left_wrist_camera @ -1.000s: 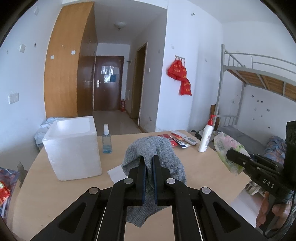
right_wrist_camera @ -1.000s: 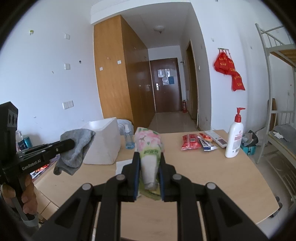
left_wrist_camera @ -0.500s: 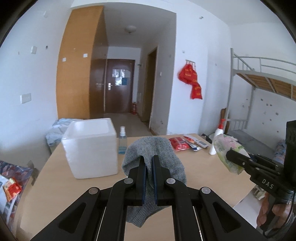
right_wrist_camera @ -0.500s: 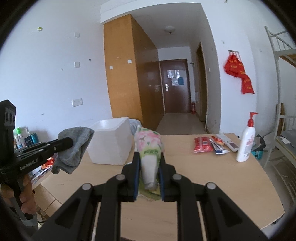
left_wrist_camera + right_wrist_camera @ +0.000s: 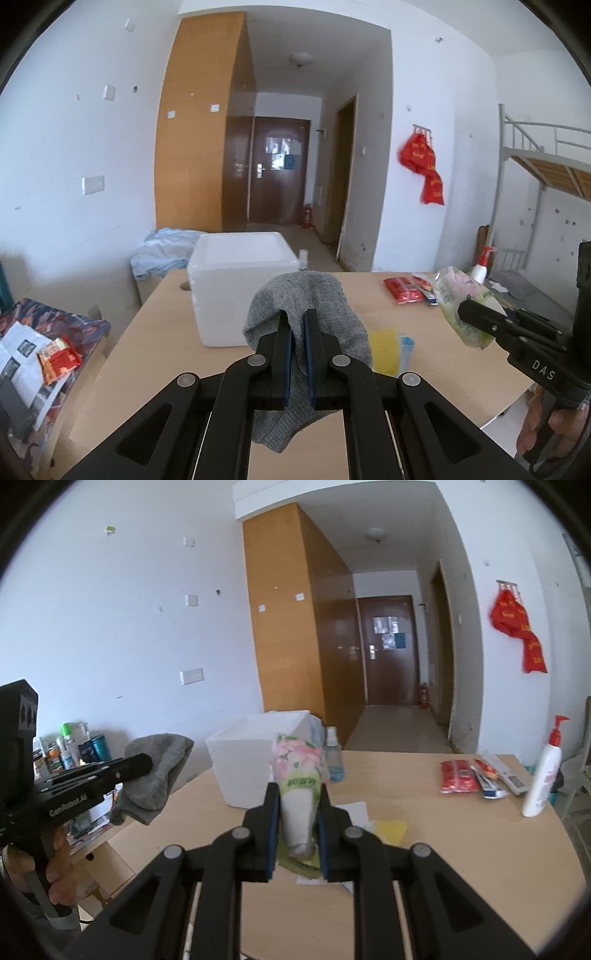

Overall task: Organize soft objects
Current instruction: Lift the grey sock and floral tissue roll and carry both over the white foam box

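My left gripper [image 5: 296, 321] is shut on a grey sock [image 5: 306, 295] that drapes over its fingertips, held above the wooden table [image 5: 443, 369]. The sock also shows at the left of the right wrist view [image 5: 155, 771]. My right gripper [image 5: 297, 794] is shut on a soft tissue pack with pink flowers and a green label [image 5: 297, 771], held above the table. The pack also shows in the left wrist view [image 5: 460, 299]. A white foam box [image 5: 240, 284], open at the top, stands on the table beyond the sock; it also shows in the right wrist view [image 5: 255, 760].
On the table lie a yellow sheet [image 5: 384, 350], red packets [image 5: 458, 781], a remote [image 5: 511, 781], a white pump bottle [image 5: 545, 782] and a small spray bottle [image 5: 334, 760]. A shelf with bottles [image 5: 70, 749] stands left. A bunk bed [image 5: 546, 177] stands right.
Both grippers have drawn back and swung left while holding their loads. The foam box now sits nearer the middle of the left wrist view, and a yellow sheet has come into sight.
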The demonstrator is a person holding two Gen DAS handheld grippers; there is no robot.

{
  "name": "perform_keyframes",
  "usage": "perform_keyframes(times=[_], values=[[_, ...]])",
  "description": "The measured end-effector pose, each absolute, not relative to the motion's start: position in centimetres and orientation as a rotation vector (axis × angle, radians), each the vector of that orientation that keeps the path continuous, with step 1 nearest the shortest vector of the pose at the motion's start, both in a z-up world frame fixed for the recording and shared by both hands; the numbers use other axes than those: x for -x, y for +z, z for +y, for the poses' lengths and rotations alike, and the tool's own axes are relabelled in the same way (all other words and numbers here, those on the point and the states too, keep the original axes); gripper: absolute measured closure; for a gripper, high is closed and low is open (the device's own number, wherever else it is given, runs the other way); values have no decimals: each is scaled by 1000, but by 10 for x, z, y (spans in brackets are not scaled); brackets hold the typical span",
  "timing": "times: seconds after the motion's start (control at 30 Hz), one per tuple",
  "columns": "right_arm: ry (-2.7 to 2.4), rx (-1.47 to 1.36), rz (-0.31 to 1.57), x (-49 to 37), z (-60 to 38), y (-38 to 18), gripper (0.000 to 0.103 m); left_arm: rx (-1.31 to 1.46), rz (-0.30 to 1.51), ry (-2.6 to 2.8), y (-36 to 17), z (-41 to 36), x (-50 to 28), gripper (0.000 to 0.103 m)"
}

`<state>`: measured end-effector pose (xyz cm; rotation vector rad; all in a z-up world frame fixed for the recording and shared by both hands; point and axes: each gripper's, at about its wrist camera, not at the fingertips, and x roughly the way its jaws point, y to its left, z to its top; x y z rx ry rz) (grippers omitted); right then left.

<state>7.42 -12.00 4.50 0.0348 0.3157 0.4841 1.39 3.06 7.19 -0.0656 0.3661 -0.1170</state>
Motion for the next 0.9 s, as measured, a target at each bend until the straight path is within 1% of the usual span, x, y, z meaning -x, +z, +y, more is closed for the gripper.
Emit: perform_keyframes(times=[0.47,0.9], values=[[597,-3,334,-92,-82,46,82,85,380,-13,67,59,-16,97],[625,16,352,-103,-68,47,82,94,390,14,65,71,-23,97]])
